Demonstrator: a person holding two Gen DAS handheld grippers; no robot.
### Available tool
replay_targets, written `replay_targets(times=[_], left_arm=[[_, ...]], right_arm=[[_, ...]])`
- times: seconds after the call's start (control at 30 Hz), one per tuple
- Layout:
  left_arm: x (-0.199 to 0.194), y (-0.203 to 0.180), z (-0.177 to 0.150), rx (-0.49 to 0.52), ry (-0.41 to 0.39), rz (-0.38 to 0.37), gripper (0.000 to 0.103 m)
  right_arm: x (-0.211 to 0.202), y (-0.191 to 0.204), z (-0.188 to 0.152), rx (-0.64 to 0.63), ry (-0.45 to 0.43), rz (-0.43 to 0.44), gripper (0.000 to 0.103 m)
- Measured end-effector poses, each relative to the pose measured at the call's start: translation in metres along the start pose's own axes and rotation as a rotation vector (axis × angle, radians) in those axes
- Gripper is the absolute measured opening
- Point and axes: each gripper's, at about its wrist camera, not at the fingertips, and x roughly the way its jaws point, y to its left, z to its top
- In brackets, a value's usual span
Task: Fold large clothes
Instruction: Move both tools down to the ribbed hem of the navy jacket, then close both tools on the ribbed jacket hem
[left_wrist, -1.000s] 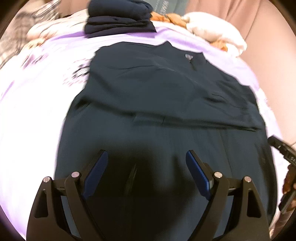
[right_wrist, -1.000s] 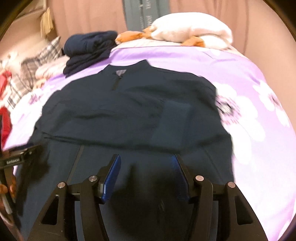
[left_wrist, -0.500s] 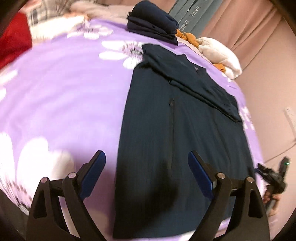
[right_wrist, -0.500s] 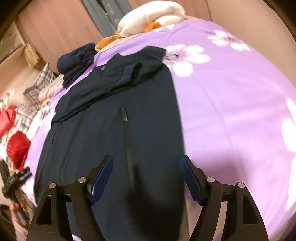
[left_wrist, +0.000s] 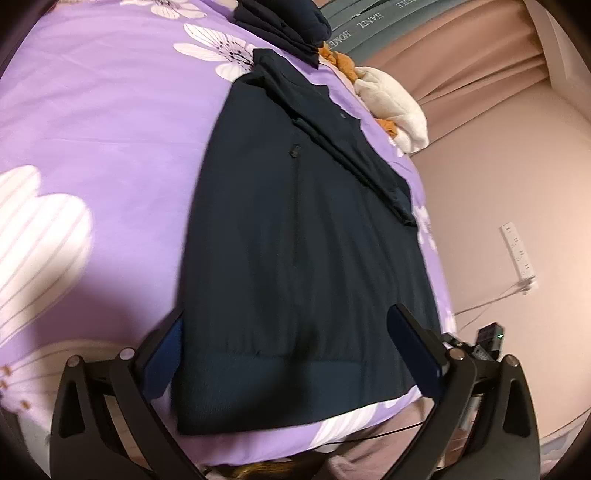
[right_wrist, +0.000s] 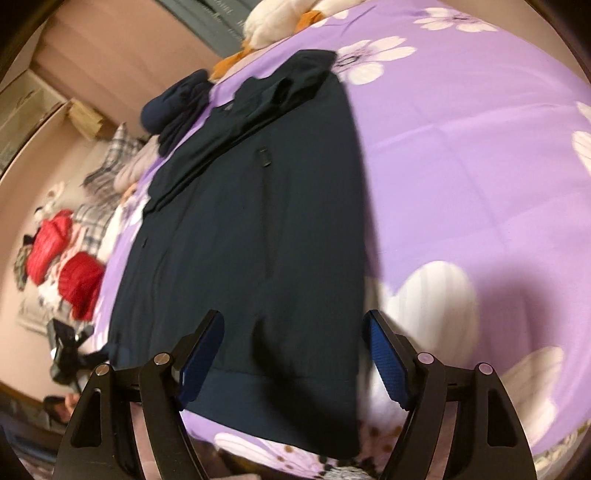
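A large dark navy jacket (left_wrist: 306, 236) lies flat on the purple flowered bedspread (left_wrist: 110, 110), its sleeves folded across the chest at the far end and its ribbed hem nearest me. My left gripper (left_wrist: 291, 354) is open and empty, just above the hem's left corner. My right gripper (right_wrist: 295, 354) is open and empty above the hem's right corner of the jacket (right_wrist: 258, 221). The other gripper shows at the frame edge in each wrist view, the right one (left_wrist: 487, 343) and the left one (right_wrist: 66, 350).
A folded navy pile (left_wrist: 284, 22) and a white and orange plush toy (left_wrist: 391, 96) lie at the far end of the bed. Red clothes (right_wrist: 74, 280) and plaid pillows (right_wrist: 110, 162) lie at the left. The bedspread (right_wrist: 480, 147) ends just below the hem.
Both grippers have pulled back from over the jacket's middle and spread apart, down to the hem corners at the near bed edge. The jacket itself has not moved.
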Motion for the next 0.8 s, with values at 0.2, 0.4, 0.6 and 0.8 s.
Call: replay_targets(times=[0.2,0.4,0.6,0.8], left_arm=[[0.025,-0.011,0.019,0.001,0.036,-0.042,0.101],[0.037,-0.02,0.025,0.054,0.07,-0.028,0.098],[0.031,-0.01,0.018,0.066,0.067,-0.031,0.083],[0.034,-0.013,0.017,0.072,0.055,-0.007,0.083]], right_arm=[[0.023,0.009,0.016,-0.01,-0.002,0.056,0.078],[0.032,0.022,0.019,-0.038,-0.017,0.016,0.078],[0.035,0.047,0.002,-0.195,-0.037,-0.141,0.075],[0.039,0.057,-0.007,-0.281,-0.044,-0.229,0.075]])
